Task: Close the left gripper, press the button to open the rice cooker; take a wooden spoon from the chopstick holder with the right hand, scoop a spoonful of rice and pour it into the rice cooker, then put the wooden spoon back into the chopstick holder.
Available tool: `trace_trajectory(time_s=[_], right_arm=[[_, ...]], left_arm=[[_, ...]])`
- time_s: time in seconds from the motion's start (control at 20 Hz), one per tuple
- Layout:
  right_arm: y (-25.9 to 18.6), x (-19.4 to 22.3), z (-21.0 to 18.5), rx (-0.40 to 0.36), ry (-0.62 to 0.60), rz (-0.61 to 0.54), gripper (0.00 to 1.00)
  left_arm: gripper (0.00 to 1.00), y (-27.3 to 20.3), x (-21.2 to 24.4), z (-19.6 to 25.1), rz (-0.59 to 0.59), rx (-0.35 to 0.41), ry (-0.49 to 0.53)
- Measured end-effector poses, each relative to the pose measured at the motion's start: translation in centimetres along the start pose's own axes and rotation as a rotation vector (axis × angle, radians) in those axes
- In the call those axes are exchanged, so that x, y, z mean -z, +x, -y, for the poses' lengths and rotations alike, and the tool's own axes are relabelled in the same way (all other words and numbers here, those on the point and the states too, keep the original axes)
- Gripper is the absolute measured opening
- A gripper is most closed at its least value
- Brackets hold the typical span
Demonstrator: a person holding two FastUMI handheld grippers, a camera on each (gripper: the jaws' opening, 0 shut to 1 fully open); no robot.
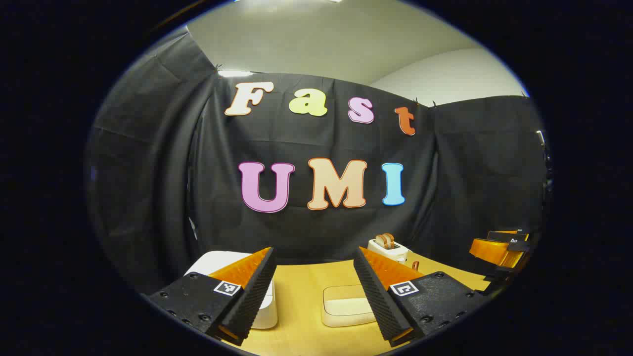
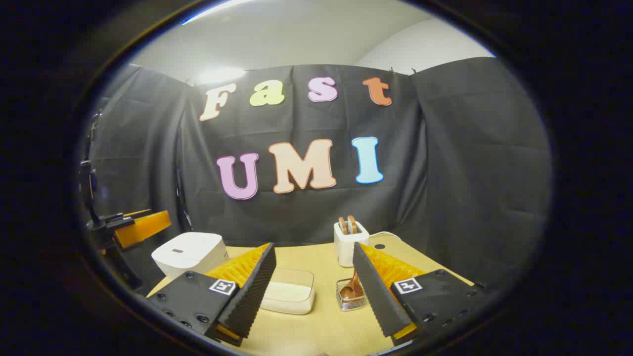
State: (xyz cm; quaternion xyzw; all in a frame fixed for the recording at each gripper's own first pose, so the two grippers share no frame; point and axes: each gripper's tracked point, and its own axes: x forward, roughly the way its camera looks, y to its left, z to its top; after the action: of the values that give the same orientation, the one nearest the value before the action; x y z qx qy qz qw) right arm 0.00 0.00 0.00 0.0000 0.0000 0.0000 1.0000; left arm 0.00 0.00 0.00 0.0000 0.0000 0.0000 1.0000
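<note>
Jaws of the left gripper [image 1: 312, 291] stand wide apart with nothing between them, so the closing the task asks for first is, by my reading, not yet done. In the left gripper view, the white rice cooker [image 1: 232, 277] sits low and to the left, partly behind the left finger, lid down; it lies nearer this gripper than the other. Between the fingers, farther off on the wooden table [image 1: 296, 316], rests a shallow rice container [image 1: 346, 306]. A white toaster [image 1: 388, 249] stands at the back, and the right gripper [image 1: 499, 252] shows at the far right edge.

In the right gripper view, the right gripper [image 2: 314, 289] is likewise released and empty. Just inside its right finger sits the chopstick holder [image 2: 350, 296], with the wooden spoon [image 2: 352, 289] standing in it, handle tilted up and back. The rice cooker [image 2: 190, 252] lies well to the left, near the left gripper [image 2: 138, 225]. Black cloth walls the booth under a pale ceiling.
</note>
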Motion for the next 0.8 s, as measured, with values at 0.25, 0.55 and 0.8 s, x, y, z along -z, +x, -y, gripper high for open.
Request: trace_trajectory(time_s=[0.25,0.55,0.8], right_arm=[[-0.6,-0.1,0.9,0.049,-0.008,0.016,0.97],[-1.0,0.2,0.8,0.078,0.002,0.009,0.97],[-1.2,0.6,0.0,0.095,-0.005,0.001,0.97]], left_arm=[[0.93,0.5,1.4,1.1,-0.039,0.065,-0.021],[0.93,1.0,2.5,1.7,-0.073,0.133,-0.027],[0.93,1.3,3.1,0.6,-0.080,0.139,-0.047]])
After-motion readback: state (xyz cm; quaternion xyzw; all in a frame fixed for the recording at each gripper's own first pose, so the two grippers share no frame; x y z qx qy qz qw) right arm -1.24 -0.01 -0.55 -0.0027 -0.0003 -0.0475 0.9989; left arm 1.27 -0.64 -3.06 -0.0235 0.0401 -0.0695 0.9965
